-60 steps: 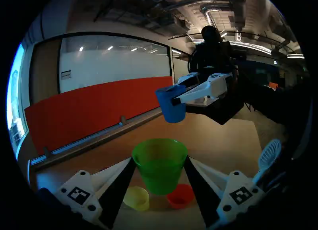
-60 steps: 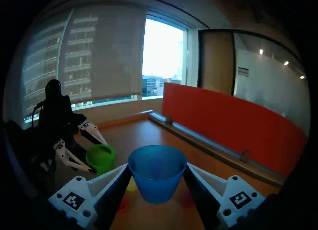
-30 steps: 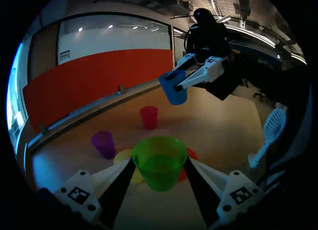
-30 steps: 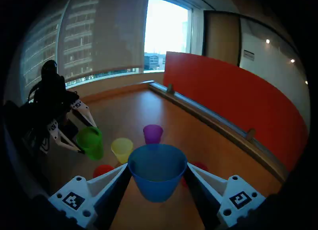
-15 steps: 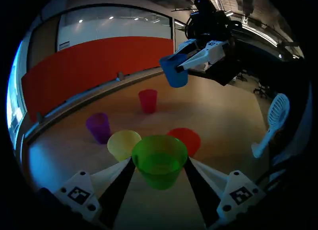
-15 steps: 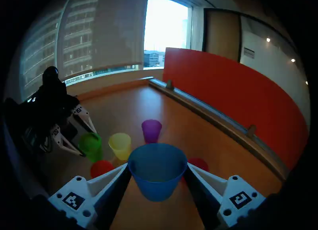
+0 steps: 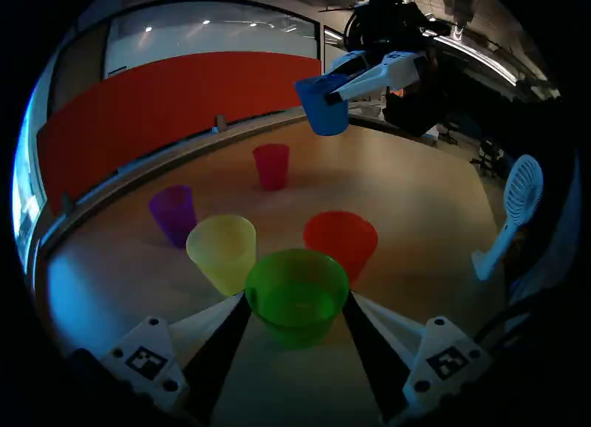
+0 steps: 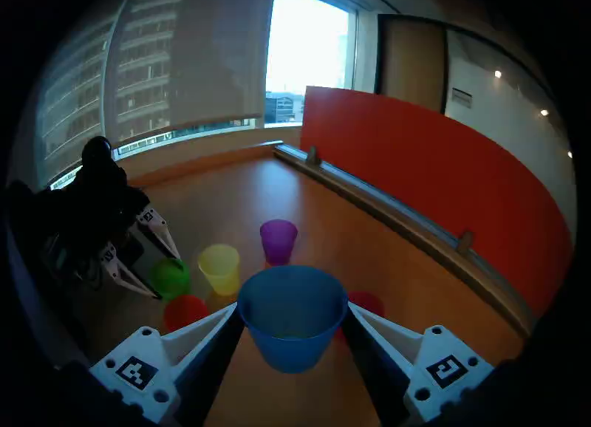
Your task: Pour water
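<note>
judging by how things lie, pouring is not yet begun: both cups are held upright and well apart, nothing tipped. green cup (image 7: 297, 298) is clamped btw both fingers of the left gripper (image 7: 295, 309), low by the table (image 7: 414, 198); a liquid level seems to be seen in it, so it is taken as the likely source, tho w/o certainty. blue cup (image 8: 292, 316) is clamped in the right gripper (image 8: 292, 331), carried higher over the table's far side; whether anything is in it can't be told. left to do: cups to be brought rim to rim, one tilted over the other, then levelled.

around: four loose cups are stood on the table – yellow cup (image 7: 221, 250) and orange cup (image 7: 341, 238) just beyond the green one, purple cup (image 7: 173, 213) and pink cup (image 7: 272, 165) further off. white fan (image 7: 523, 189) is stood at the table edge, well clear. red partition (image 7: 148, 102) is set along the far side. nothing is seen btw the two held cups, but the yellow and orange ones are placed close by the green cup and could be knocked if it is swung.
</note>
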